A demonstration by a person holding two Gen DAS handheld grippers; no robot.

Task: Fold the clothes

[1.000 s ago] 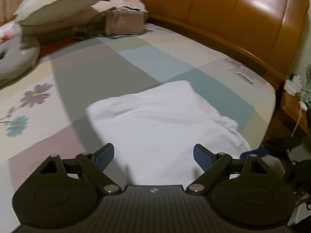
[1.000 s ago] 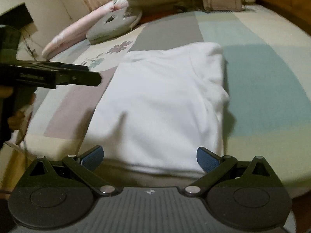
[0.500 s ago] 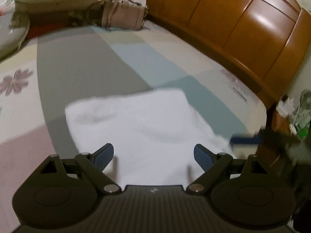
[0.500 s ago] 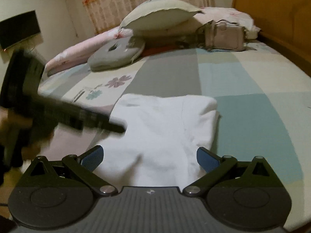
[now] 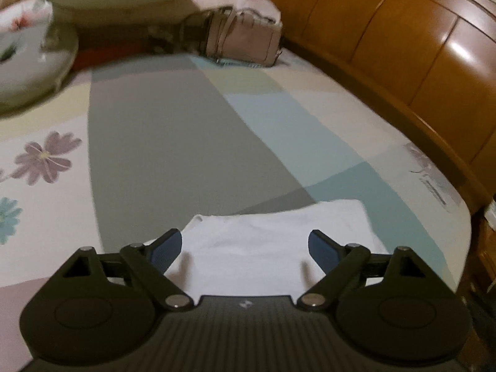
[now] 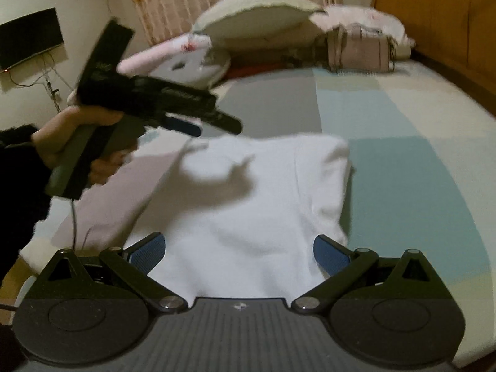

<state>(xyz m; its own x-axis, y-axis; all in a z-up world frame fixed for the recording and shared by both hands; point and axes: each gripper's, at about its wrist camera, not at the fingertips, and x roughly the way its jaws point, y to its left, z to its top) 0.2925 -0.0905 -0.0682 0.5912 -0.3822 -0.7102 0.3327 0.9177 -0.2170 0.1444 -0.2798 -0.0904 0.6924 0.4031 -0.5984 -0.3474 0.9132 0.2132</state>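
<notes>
A white garment [image 6: 254,204] lies folded into a rough rectangle on the patchwork bedspread [image 6: 403,155]. In the left wrist view its far edge [image 5: 272,241] shows between the blue pads. My left gripper [image 5: 245,248] hovers open above that far end with nothing between its fingers. The right wrist view shows it too, held in a hand at the garment's far left corner [image 6: 214,125], and its shadow falls on the cloth. My right gripper [image 6: 238,254] stands open over the garment's near edge, empty.
Pillows [image 6: 257,15] and a beige bag [image 5: 245,43] are piled at the head of the bed. A wooden headboard [image 5: 403,46] runs along the right side. A dark screen [image 6: 29,38] hangs on the wall at left. The bed's near edge lies just below my right gripper.
My left gripper has swung over the garment toward its far left corner, so less white cloth shows in its view. The right gripper's view tilted up slightly. Both stay open.
</notes>
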